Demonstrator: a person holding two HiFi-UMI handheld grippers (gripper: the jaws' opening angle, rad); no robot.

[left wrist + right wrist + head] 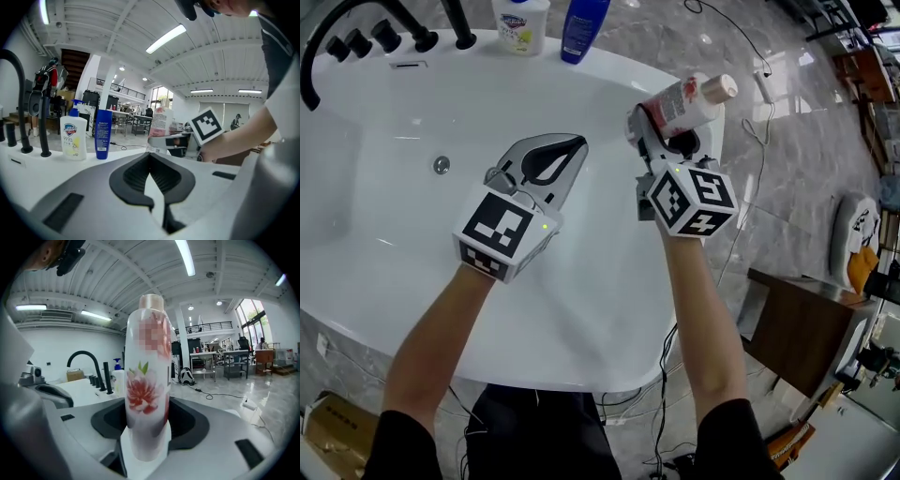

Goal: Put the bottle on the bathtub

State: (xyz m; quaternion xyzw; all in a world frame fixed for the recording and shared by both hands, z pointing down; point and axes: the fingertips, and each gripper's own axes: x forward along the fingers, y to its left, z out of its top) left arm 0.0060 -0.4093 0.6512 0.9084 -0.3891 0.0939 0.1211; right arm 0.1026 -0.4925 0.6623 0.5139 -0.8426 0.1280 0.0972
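While my right gripper (670, 131) is clamped on the bottle (689, 101), tilted in the air above the right rim of the bathtub (609, 75), I'm mid-carry (left gripper (546, 164) closed, empty), and next I'd stand it upright on the ledge.

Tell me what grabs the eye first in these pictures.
The flowered bottle, held tilted in the right gripper at the right edge of the white bathtub. Next comes the left gripper, shut and empty over the basin. On the far rim, a white bottle and a blue bottle stand beside the black taps.
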